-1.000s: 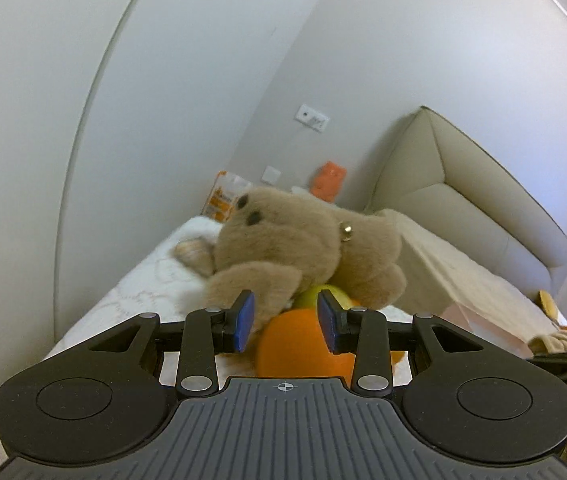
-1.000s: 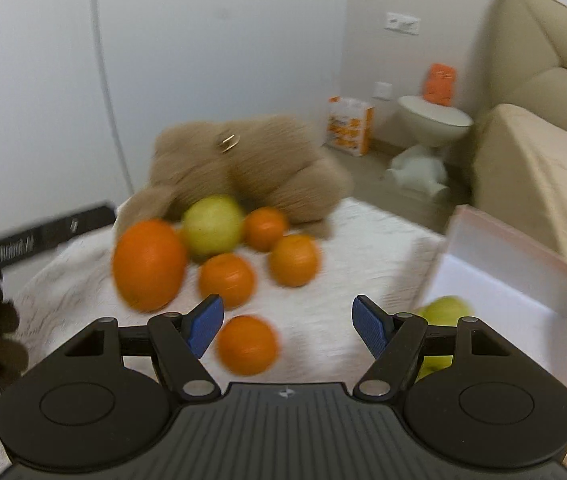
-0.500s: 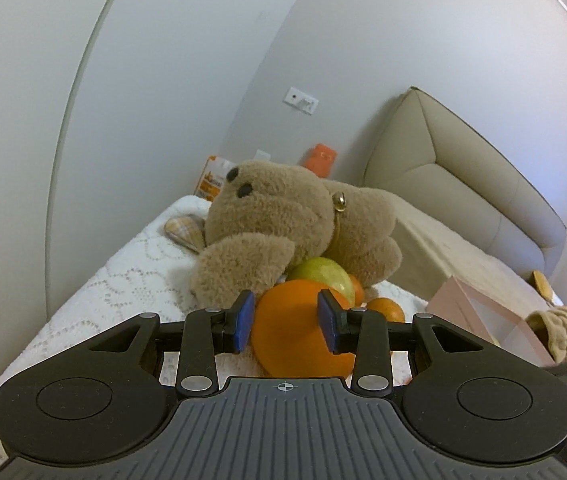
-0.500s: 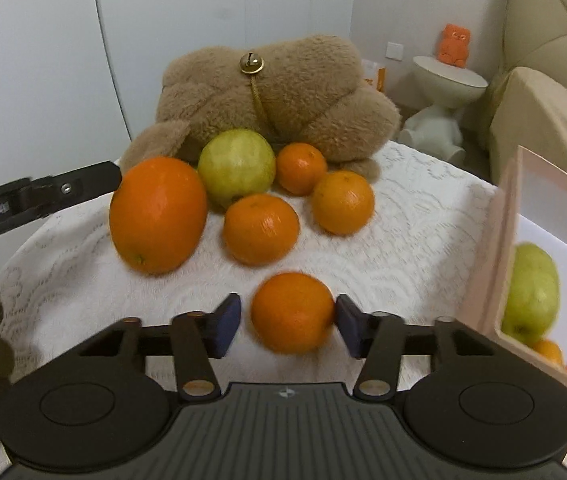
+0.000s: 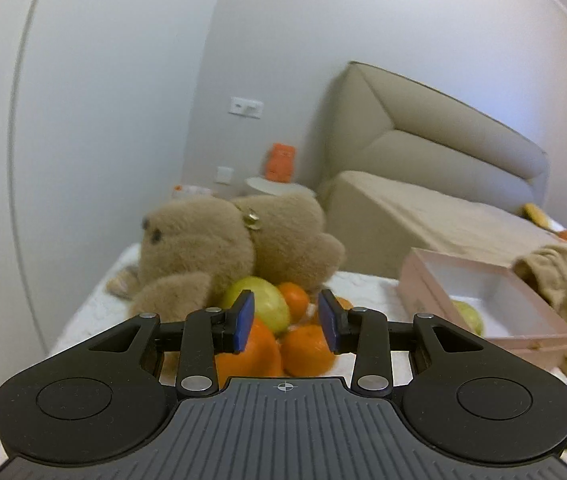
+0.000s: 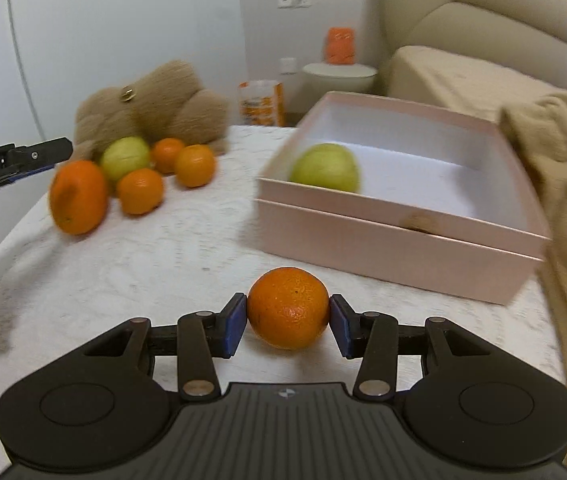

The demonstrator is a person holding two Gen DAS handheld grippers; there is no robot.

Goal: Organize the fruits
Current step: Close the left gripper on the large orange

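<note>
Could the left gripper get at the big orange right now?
Probably yes. The left gripper is open and empty, and the big orange lies just beyond its fingertips at the near edge of the pile, nothing between them. The teddy bear sits behind.

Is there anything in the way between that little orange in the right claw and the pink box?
Nothing visible. The right gripper holds the orange, and only bare white cloth lies between it and the pink box. The box's near wall must be cleared.

Both wrist views low over table (image 6: 131, 264); share fruit pile (image 5: 267, 320), box (image 6: 395, 236).
</note>
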